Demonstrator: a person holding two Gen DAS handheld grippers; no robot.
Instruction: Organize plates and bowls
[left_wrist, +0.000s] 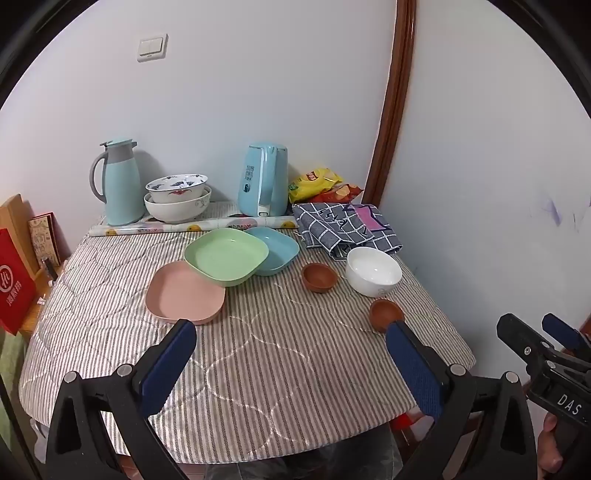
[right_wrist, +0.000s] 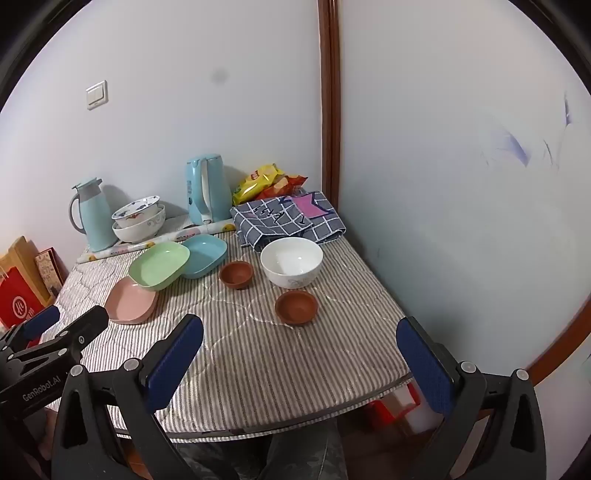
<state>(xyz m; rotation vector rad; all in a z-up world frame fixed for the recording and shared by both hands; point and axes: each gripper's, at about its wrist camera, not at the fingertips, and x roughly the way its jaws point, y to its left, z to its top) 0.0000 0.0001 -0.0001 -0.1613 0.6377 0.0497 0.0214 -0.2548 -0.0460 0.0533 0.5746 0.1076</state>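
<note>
Three square plates overlap at the middle of the striped table: a pink plate (left_wrist: 184, 293) (right_wrist: 129, 301) nearest, a green plate (left_wrist: 225, 256) (right_wrist: 159, 266) resting partly on it, and a blue plate (left_wrist: 275, 251) (right_wrist: 205, 254) behind. To their right stand a white bowl (left_wrist: 373, 271) (right_wrist: 291, 262) and two small brown bowls (left_wrist: 319, 277) (left_wrist: 386, 312) (right_wrist: 236, 275) (right_wrist: 295, 306). My left gripper (left_wrist: 291, 328) (right_wrist: 72, 317) hovers open over the table's front, holding nothing. My right gripper (right_wrist: 299, 334) (left_wrist: 528, 321) is also open and empty, just short of the nearer brown bowl.
Two patterned bowls (left_wrist: 177, 199) are stacked at the back beside a blue thermos jug (left_wrist: 118, 184) and a blue kettle (left_wrist: 262, 181). Snack bags (left_wrist: 317, 182), a checked cloth (left_wrist: 347, 229) and a rolled sheet (left_wrist: 192, 227) lie at the back. A red bag (left_wrist: 14, 284) stands left; walls close the back and right.
</note>
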